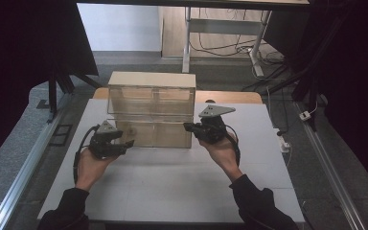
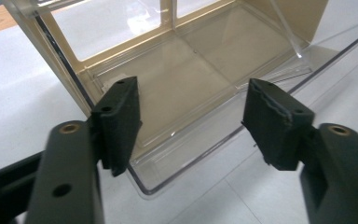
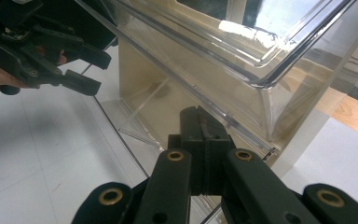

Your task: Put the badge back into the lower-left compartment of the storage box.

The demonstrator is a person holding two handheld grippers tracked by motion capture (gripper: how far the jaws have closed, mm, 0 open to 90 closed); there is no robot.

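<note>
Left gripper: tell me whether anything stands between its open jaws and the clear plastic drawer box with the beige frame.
Nothing visible does. The left gripper has its jaws open, and the rounded clear front edge of the clear plastic drawer box with the beige frame lies directly ahead of them, with bare white table around it.

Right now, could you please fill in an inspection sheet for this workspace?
Surface: white table, bare in front of the box.
Job's things: clear box with beige frame, two tiers; lower flap lies open on the table; inside looks empty.
Clutter: nothing seen.
Grippers: left gripper open, jaws astride the flap's edge, not pressing; right gripper shut, nothing between its jaws, tip at the box's lower right front.
Cables: one trails from each gripper; loose wires on the floor behind.
Surroundings: desk legs, dark curtains, floor rails.
</note>
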